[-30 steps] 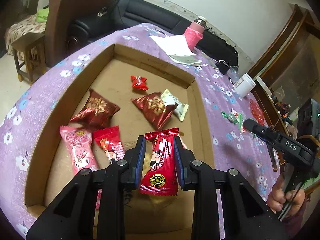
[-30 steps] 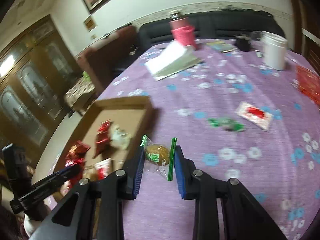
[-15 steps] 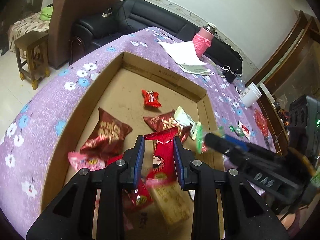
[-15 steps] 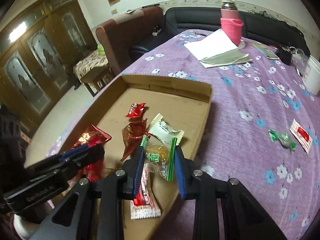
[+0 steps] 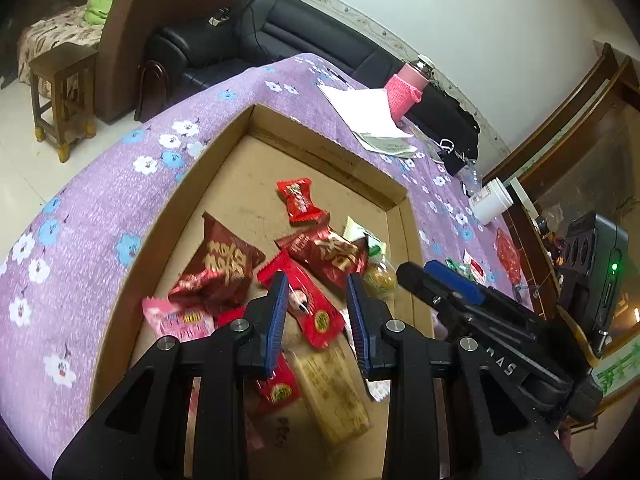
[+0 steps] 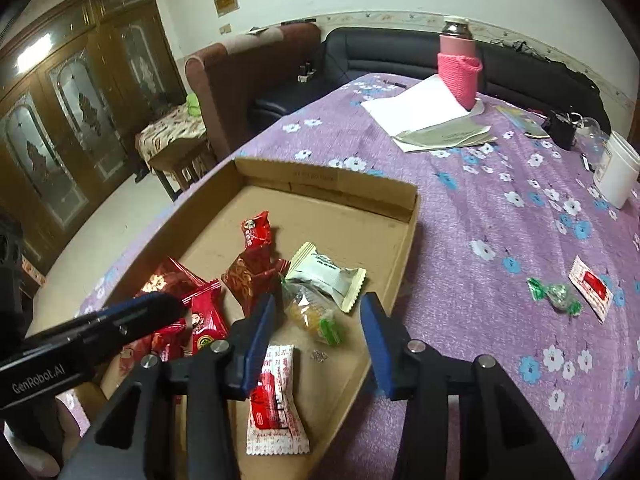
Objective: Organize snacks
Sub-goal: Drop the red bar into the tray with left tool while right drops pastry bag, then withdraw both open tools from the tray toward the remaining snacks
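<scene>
both tongs are spread and grip nothing. right tongs (image 6: pixel 320 330) hover over the clear yellow snack packet (image 6: pixel 316 314), which lies in the cardboard tray (image 6: pixel 332 178). left tongs (image 5: pixel 316 316) hover over a red packet (image 5: pixel 308 304) in that tray.

Indoor lighting, moderate, slightly dim and warm. Bright lamp reflection on glass-door cabinet (image 6: pixel 52 120) at upper left of right wrist view. White wall (image 5: pixel 500 20) evenly lit, brightest area in left wrist view. Strong fisheye bending: purple tablecloth (image 5: pixel 100 208) curves, corners vignetted black. Motion blur on tan snack bar (image 5: pixel 332 392) and pink wrapper (image 5: pixel 176 320) near bottom. Foil glints on dark red packet (image 5: pixel 220 268). Soft shadow inside cardboard box wall (image 6: pixel 332 188).
</scene>
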The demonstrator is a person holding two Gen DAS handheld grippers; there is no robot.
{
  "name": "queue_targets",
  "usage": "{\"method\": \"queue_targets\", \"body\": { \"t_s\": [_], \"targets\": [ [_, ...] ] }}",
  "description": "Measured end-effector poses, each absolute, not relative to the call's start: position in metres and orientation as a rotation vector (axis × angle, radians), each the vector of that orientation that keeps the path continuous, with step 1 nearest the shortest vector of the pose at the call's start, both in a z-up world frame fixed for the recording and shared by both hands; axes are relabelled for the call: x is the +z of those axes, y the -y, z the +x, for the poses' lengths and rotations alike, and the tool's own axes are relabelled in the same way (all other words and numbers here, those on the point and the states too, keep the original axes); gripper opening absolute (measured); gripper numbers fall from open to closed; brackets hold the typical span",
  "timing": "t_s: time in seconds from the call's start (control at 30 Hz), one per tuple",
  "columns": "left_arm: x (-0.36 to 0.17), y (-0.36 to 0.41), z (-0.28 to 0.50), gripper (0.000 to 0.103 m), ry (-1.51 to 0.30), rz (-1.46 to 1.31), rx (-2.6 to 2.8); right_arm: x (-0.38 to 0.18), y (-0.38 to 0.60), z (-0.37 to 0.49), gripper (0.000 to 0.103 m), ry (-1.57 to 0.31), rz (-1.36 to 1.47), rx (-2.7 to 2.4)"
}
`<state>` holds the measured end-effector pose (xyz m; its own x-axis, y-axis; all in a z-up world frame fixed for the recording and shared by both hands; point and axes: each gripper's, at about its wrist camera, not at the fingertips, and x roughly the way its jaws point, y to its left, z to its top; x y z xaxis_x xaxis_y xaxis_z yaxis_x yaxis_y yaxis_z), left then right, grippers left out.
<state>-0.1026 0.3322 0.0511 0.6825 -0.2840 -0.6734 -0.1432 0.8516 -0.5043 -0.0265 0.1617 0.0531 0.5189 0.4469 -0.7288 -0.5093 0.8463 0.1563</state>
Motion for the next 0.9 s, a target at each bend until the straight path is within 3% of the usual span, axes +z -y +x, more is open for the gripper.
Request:
{"method": "queue_targets", "body": {
  "t_s": [0.17, 0.23, 0.3, 0.73, 0.9],
  "targets": [
    [0.059, -0.316, -0.113, 0.028, -0.832, -0.525, -0.098, 0.059, -0.141, -0.035, 0.05, -0.833, -0.04, 0.557],
    [0.062, -0.305, -0.117, 0.042, -0.836, -0.496, -0.104, 0.06, -0.132, -0.04, 0.052, -0.827, -0.027, 0.548],
    [0.066, -0.293, -0.121, 0.051, -0.836, -0.461, -0.117, 0.06, -0.122, -0.044, 0.053, -0.824, -0.011, 0.539],
    [0.087, -0.202, -0.149, 0.051, -0.831, -0.148, -0.145, 0.051, -0.041, -0.067, 0.054, -0.83, 0.086, 0.446],
    [0.087, -0.182, -0.155, 0.051, -0.839, -0.084, -0.141, 0.052, -0.017, -0.072, 0.059, -0.819, 0.116, 0.42]
  ]
}}
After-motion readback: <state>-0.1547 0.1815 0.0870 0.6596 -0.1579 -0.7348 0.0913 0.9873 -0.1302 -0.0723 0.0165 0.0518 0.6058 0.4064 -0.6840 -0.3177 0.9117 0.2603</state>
